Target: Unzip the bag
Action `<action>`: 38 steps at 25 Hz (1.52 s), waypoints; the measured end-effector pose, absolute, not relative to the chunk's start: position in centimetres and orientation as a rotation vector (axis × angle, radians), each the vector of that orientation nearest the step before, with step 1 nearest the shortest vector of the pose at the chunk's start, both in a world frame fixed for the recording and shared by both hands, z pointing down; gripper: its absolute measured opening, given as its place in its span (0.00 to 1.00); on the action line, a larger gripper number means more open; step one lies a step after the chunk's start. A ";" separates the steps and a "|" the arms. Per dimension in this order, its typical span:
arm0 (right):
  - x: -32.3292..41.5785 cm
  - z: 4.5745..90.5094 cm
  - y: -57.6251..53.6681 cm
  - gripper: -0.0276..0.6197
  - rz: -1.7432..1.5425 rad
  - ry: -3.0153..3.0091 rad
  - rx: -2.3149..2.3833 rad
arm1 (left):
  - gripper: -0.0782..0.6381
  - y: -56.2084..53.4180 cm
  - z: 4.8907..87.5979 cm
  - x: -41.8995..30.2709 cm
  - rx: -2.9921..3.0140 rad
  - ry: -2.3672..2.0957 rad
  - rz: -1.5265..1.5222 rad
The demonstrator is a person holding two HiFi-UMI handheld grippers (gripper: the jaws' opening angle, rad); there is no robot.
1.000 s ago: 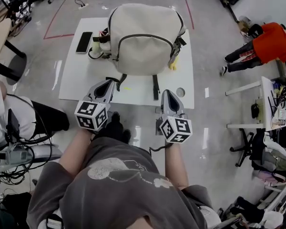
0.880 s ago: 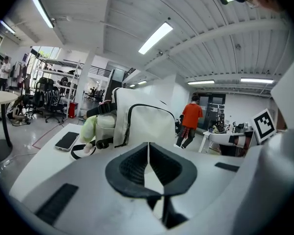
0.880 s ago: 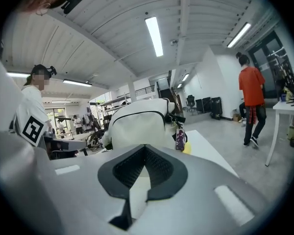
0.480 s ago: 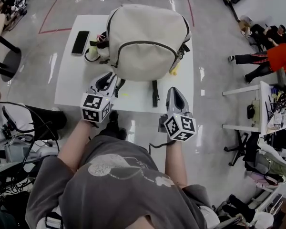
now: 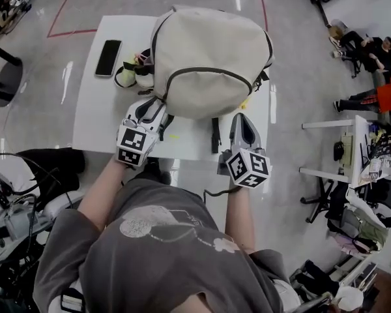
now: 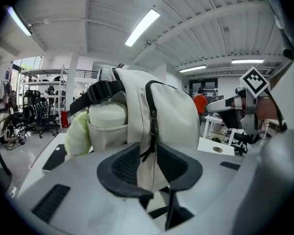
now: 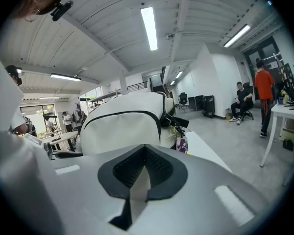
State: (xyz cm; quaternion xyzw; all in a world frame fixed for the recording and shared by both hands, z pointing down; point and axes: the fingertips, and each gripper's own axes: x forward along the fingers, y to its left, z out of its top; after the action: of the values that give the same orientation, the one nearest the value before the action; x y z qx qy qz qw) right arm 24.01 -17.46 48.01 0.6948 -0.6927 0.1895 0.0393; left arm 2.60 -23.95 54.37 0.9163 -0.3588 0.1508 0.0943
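Note:
A cream backpack [image 5: 208, 57] stands on the white table [image 5: 98, 122]. A dark zipper [image 5: 202, 70] arcs across its front. My left gripper [image 5: 154, 104] is at the bag's near left corner. In the left gripper view its jaws [image 6: 148, 146] stand open, a narrow gap apart. The side zipper [image 6: 151, 106] and its black pull hang in line with that gap, and I cannot tell if they touch. My right gripper [image 5: 242, 117] is shut and empty, just short of the bag's near right side [image 7: 122, 126].
A black phone [image 5: 109, 57] lies at the table's left. A yellow-green item and dark straps [image 5: 133, 74] sit against the bag's left side. Two black straps [image 5: 215, 135] trail toward the near table edge. Desks, chairs and seated people [image 5: 371, 51] are off to the right.
Both grippers have moved forward over the table toward the bag. The left one went from the near edge to the bag's near left corner. The right gripper stayed shut.

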 end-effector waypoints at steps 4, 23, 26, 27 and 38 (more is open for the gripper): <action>24.0 48.1 -18.6 0.04 0.550 -2.113 2.154 | 0.26 -24.1 55.2 2.9 2.697 -1.054 0.412; 30.0 48.8 -20.4 0.04 0.521 -2.084 2.137 | 0.17 -22.5 52.5 3.0 2.641 -1.131 0.389; 29.4 48.4 -21.6 0.04 0.491 -2.173 2.056 | 0.16 -22.7 52.3 1.5 2.533 -1.205 0.344; 29.3 48.1 -21.8 0.04 0.482 -2.210 2.035 | 0.16 -22.8 52.1 1.0 2.511 -1.231 0.331; 27.1 47.2 -21.0 0.30 0.534 -2.542 1.688 | 0.16 -23.6 48.0 0.5 2.417 -1.327 0.189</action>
State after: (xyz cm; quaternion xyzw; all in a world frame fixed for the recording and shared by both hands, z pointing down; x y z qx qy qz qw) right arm 27.10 -21.03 47.25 0.5448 -0.8204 0.1724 0.0217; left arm 0.50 -23.56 48.04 0.8590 -0.4716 0.0672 0.1876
